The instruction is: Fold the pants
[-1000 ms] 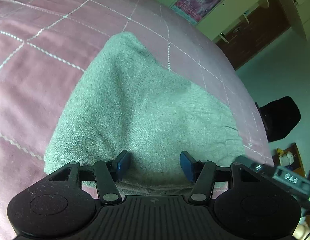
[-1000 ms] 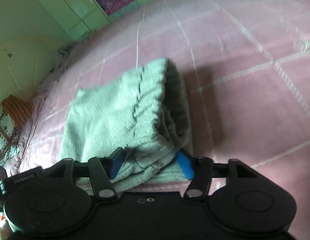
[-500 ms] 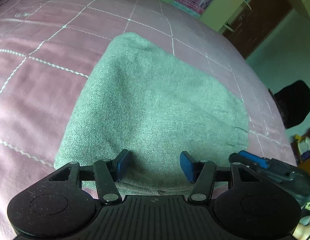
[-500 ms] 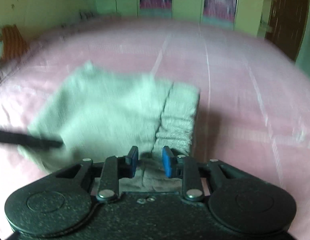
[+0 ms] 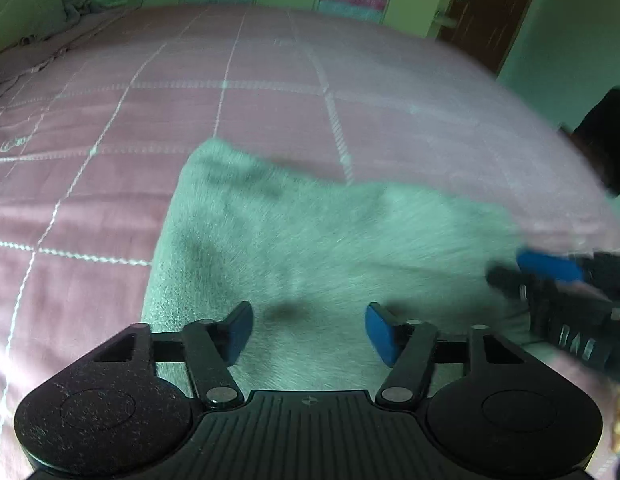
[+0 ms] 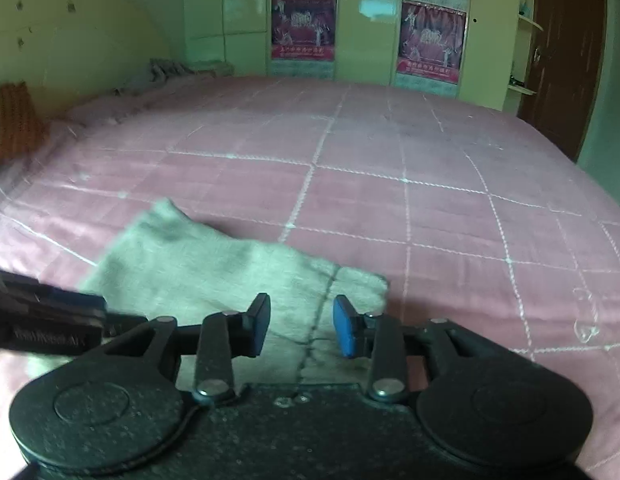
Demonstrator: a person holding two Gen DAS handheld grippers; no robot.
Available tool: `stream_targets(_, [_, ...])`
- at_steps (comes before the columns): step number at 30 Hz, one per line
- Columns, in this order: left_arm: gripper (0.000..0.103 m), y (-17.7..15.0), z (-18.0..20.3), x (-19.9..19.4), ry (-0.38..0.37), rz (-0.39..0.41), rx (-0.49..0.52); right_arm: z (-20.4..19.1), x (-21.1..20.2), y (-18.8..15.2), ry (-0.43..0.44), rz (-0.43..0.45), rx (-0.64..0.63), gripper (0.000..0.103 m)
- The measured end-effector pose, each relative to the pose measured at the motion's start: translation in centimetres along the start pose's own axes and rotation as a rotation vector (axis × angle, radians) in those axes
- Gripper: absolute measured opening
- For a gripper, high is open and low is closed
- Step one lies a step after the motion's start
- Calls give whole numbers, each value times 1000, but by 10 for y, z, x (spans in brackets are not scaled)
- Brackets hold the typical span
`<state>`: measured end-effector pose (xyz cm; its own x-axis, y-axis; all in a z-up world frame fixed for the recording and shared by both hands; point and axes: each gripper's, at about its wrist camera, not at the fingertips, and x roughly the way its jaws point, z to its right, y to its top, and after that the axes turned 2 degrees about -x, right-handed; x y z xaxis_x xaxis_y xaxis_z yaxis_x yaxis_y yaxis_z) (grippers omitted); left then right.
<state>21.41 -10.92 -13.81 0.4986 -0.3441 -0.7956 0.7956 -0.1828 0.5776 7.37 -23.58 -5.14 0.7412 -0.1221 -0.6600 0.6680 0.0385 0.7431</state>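
Note:
The grey-green pants (image 5: 310, 240) lie folded into a compact bundle on the pink quilted bed cover (image 5: 269, 112). My left gripper (image 5: 307, 332) hovers over the bundle's near edge, its jaws opening, and the blue pads do not press the cloth. In the right wrist view the pants (image 6: 197, 264) lie at lower left with the ribbed end under my right gripper (image 6: 301, 330). Its jaws are opening and stand moderately apart, with fabric showing below the gap and not pinched. Each view catches the other tool: right gripper (image 5: 550, 276), left gripper (image 6: 49, 316).
The bed cover (image 6: 430, 220) stretches far beyond the pants. A crumpled cloth (image 6: 169, 72) lies at its far left edge. Behind stand a yellow-green wardrobe with posters (image 6: 303, 26) and a brown door (image 6: 566, 52). A black object (image 5: 606, 140) sits past the bed's right side.
Both grippers have rolled level and drawn back from the bundle. The right jaws narrowed, then widened a little; the left jaws spread wider. The pants stay flat on the bed.

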Motion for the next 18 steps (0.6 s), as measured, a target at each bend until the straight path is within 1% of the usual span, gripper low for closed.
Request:
stream_targets(1, [65,-2,-2,9,-5,-24,-6,2,14,-5,-19,-56,-19,35])
stream_targets(2, [65,-4,-4,13,-7,-25,-5,3,28,-13,-22,-122,-36,36])
stream_targets(3, [65,-4,-3,12,-7,-15,3,5,33,-20,-18,-136,-46,36])
stream_targets(5, [65,0,0,12,-23,-8,21,9,29,-19,-3,-116,-37,36])
stream_targets(8, [65,18,2,16,-37,0,19,14,24,-2,1,-57,-16,36])
stream_targets(10, [65,33,0,25,-30,-4,0,11,33,13,-4,-36,-13,36])
stream_targets(12, [65,46,-6,38,-31,-25,-27,11,41,23,-17,-26,-19,37])
stream_targets(14, [65,52,-10,50,-30,-32,-40,10,56,27,-49,-42,-46,38])
stream_targets(15, [65,55,-11,56,-31,-35,-45,10,68,25,-79,-73,-64,38])
stream_targets(17, [65,56,-9,65,-20,-34,-38,12,86,16,-76,-133,-64,38])
stream_targets(18, [66,57,-6,68,-8,-29,-23,16,91,12,-69,-134,-40,37])
